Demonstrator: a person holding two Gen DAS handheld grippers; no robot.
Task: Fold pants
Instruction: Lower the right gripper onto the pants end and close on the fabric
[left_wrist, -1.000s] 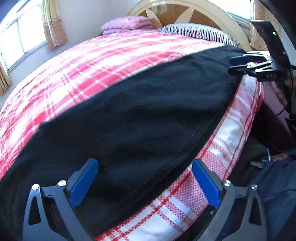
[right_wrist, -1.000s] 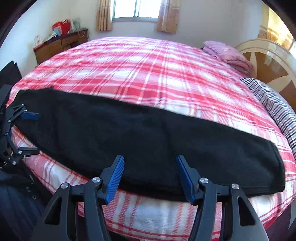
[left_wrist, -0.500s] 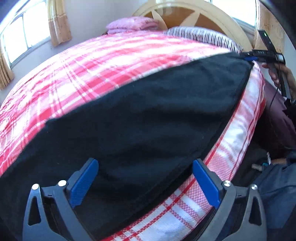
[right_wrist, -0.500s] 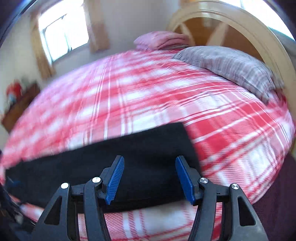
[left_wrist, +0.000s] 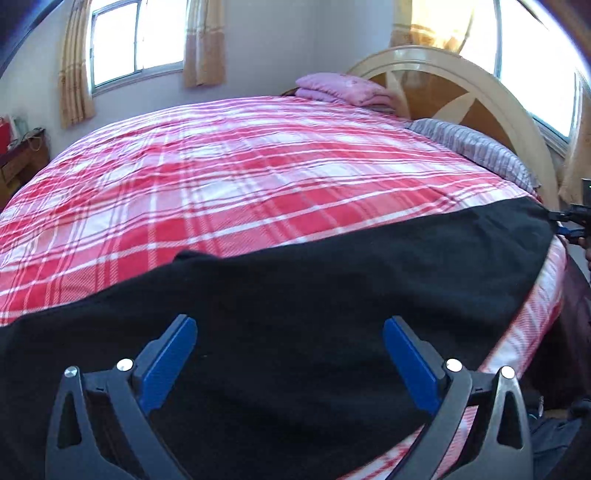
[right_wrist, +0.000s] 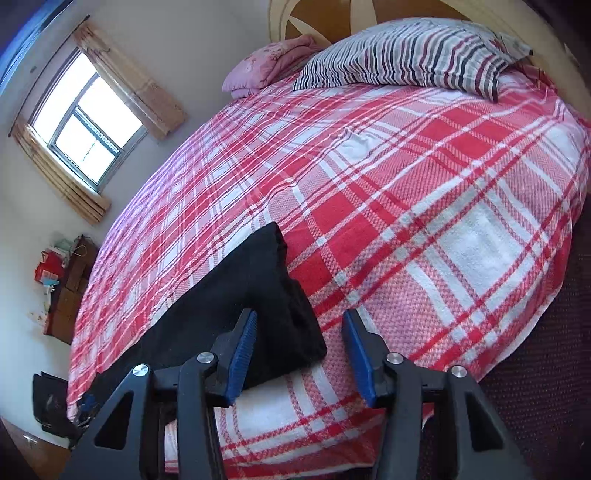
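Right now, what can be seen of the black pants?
The pants are black, of a soft, fleecy-looking cloth, lying flat in a long band along the near edge of the bed, on its red and white plaid cover. One end, seen from the right wrist, shows stacked layers. Both grippers are open; neither grips the pants.

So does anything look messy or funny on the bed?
Nothing really stands out. The black pants lie flat along the near edge of the plaid bedspread, and the end by the right claw is a little rumpled. Both claws are open; the left claw hovers over the pants.
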